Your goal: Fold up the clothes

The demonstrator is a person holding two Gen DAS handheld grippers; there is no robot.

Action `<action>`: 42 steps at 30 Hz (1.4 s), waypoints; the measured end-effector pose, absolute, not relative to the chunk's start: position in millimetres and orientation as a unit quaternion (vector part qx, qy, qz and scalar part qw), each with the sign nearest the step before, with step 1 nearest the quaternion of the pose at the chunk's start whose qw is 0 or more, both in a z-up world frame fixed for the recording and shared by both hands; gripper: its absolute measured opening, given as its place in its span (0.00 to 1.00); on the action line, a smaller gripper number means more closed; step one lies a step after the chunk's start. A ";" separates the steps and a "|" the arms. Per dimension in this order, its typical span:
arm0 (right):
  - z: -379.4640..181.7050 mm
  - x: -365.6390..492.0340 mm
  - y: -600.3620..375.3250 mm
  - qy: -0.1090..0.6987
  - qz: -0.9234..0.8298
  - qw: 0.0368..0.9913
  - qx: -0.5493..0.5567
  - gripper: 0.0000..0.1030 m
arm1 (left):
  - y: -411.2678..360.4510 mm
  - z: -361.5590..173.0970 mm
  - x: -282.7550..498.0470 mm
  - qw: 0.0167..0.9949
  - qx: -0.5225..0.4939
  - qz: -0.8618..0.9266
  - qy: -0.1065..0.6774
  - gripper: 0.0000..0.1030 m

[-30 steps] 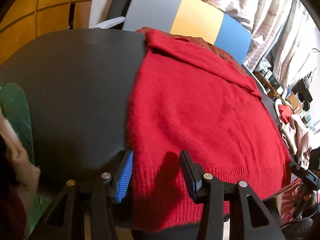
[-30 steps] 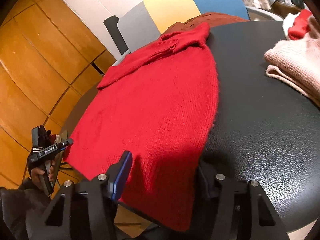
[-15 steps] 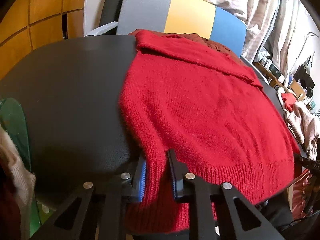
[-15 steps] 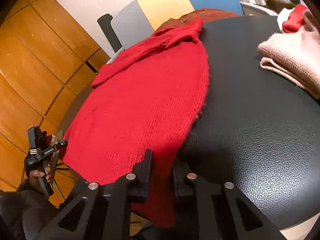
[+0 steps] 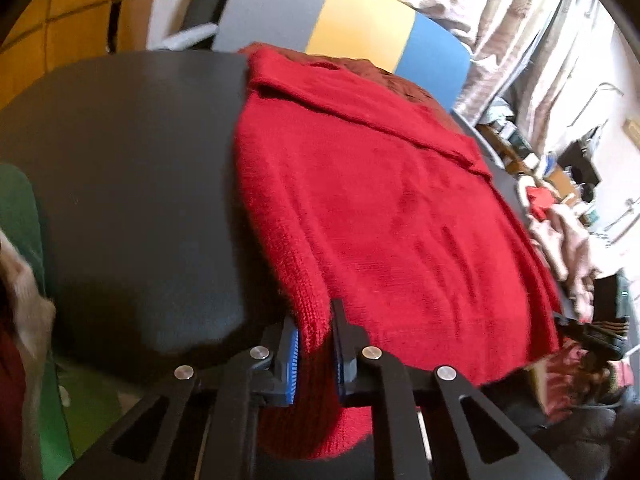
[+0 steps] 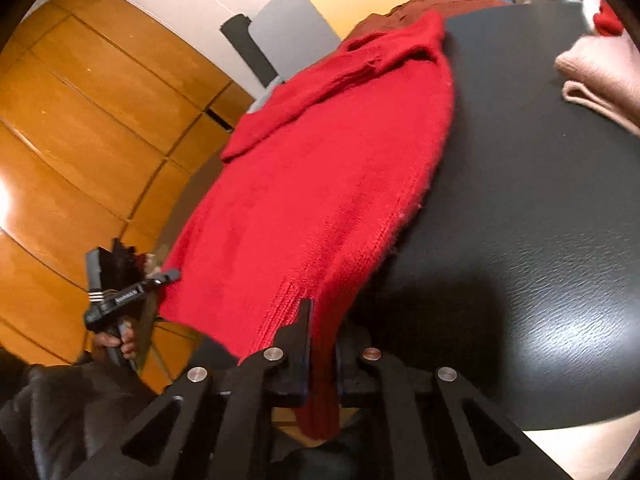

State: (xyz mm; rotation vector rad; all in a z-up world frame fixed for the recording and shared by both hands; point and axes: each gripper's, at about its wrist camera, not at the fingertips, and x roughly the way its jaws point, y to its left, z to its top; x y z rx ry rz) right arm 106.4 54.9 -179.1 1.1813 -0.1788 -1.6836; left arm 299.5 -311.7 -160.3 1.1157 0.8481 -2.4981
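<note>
A red sweater (image 5: pixel 380 208) is spread on a dark worktop (image 5: pixel 132 184). Its near hem is gripped at one corner by the left gripper (image 5: pixel 316 354) and at the other by the right gripper (image 6: pixel 322 354), jaws clenched on the knit.

We see a black desk (image 5: pixel 132 184), a chair (image 5: pixel 360 36) with grey, yellow and blue back panels behind it, patterned curtains (image 5: pixel 500 20) at right, and orange wood wall panels (image 6: pixel 88 112) at left.
</note>
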 end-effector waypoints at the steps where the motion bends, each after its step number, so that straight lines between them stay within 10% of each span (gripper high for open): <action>1: -175.5 106.6 53.6 -0.079 -0.697 0.519 0.488 0.08 | -313.1 -157.2 303.2 0.123 0.378 -0.863 0.311 0.11; 23: -102.2 -36.0 -63.1 -0.125 -0.723 0.544 0.408 0.08 | -425.5 -61.4 190.0 0.042 0.201 -0.889 0.410 0.10; 32: -177.9 -127.5 -115.3 -0.119 -0.736 0.431 0.508 0.08 | -496.7 -147.4 81.2 0.164 0.332 -0.820 0.436 0.10; 42: -188.2 -74.3 -69.6 -0.110 -0.719 0.461 0.509 0.06 | -453.2 -168.5 128.9 0.163 0.371 -0.817 0.410 0.10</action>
